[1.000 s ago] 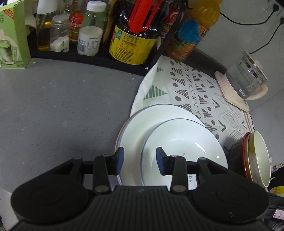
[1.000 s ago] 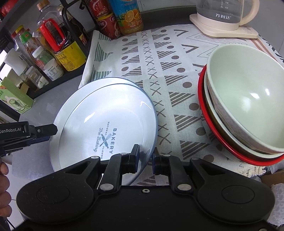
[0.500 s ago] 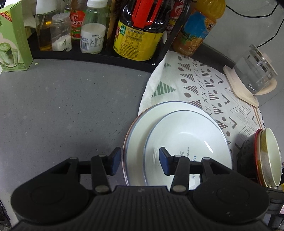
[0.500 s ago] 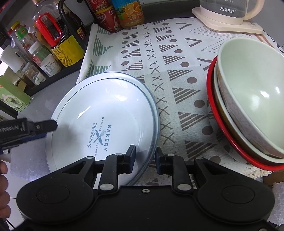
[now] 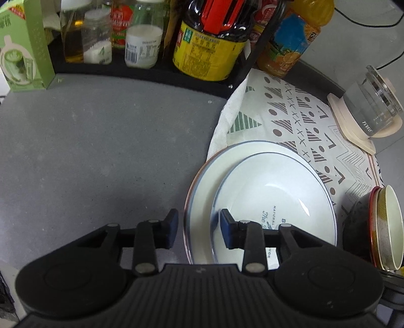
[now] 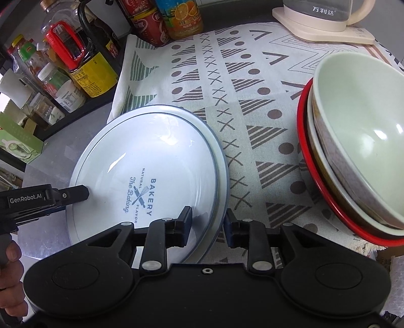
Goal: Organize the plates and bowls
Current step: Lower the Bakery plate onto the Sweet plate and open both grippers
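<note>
A small white plate printed "BAKERY" (image 6: 151, 171) (image 5: 275, 199) lies on a larger blue-rimmed plate (image 6: 222, 176) (image 5: 202, 181), half on the patterned cloth (image 6: 252, 88). My right gripper (image 6: 208, 224) straddles the near right rims of both plates. Its jaws are opening and the pads stand clear of the rims. My left gripper (image 5: 198, 230) straddles the opposite rims with its jaws closing, and a gap still shows at both pads. One of its fingers (image 6: 75, 194) reaches over the small plate's left edge. Nested bowls (image 6: 353, 151) (image 5: 386, 227) sit in a red-rimmed one at the right.
A rack of bottles and jars (image 5: 207, 45) lines the back of the grey counter (image 5: 101, 156). A green carton (image 5: 22, 50) stands at the back left. A glass kettle on a cream base (image 6: 325, 15) sits at the cloth's far corner. A person's hand (image 6: 10, 254) grips the left tool.
The right jaws have spread apart off the plate rim. The small plate has settled further left on the large plate. The left jaws widened, then narrowed again around the rims.
</note>
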The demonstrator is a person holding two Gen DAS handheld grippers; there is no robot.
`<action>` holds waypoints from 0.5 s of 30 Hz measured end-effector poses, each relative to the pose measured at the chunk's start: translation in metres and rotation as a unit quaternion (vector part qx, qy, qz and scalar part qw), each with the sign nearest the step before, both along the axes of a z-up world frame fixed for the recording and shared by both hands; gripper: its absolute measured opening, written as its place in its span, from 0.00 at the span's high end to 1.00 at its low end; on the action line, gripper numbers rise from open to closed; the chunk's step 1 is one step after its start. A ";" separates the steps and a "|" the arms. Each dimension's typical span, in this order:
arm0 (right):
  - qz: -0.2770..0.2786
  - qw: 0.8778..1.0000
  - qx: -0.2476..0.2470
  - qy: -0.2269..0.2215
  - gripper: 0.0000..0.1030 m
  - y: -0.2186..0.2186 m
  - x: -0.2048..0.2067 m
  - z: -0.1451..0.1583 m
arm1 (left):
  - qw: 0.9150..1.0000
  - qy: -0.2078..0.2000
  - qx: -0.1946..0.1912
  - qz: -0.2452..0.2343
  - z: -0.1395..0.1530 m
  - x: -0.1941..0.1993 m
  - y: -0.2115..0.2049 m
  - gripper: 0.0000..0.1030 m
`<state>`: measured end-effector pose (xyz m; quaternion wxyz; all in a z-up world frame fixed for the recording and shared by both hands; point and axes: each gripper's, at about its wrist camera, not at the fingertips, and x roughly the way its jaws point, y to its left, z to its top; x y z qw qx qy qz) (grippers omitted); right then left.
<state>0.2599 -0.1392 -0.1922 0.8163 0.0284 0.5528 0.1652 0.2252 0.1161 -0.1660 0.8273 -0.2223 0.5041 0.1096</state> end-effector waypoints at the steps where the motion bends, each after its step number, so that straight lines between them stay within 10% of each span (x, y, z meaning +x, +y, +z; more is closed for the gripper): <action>1: -0.001 1.000 0.003 0.000 0.71 -0.001 -0.001 0.001 | 1.000 -0.004 0.004 -0.005 0.002 0.000 -0.002 0.65; 6: 0.006 0.999 0.022 -0.033 0.39 -0.002 -0.011 0.023 | 1.000 0.003 0.005 -0.013 0.013 0.004 -0.009 0.44; 15: -0.006 0.995 0.056 -0.079 0.17 -0.023 -0.020 0.062 | 0.999 -0.021 0.021 -0.043 0.038 0.007 -0.034 0.22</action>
